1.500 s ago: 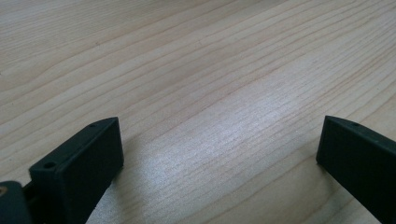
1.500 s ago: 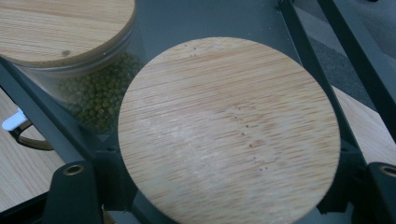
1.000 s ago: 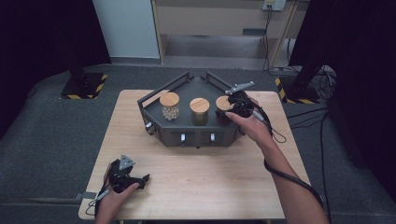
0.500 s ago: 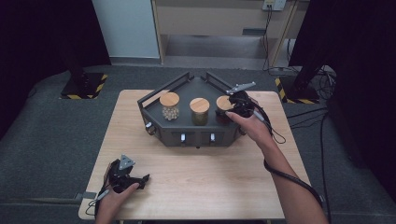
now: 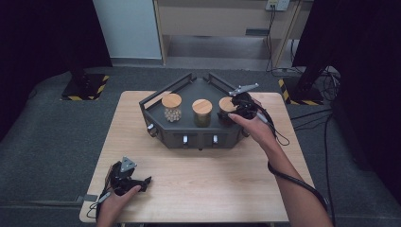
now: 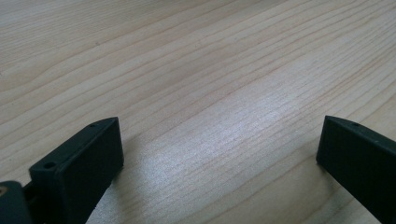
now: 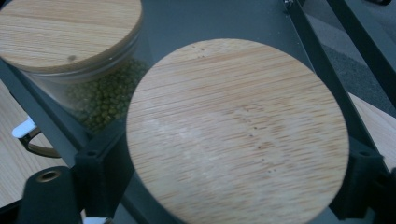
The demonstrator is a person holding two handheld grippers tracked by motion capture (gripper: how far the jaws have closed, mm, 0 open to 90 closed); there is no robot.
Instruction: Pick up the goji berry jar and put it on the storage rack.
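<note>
The right gripper (image 5: 226, 115) fingers have just been opened around the jar (image 7: 238, 135), which could be tipped if bumped.

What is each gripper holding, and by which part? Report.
Left gripper: nothing, jaws open over the table. Right gripper: jaws, just opening, flank the right jar's lid at its rim; a grip cannot be told.
</note>
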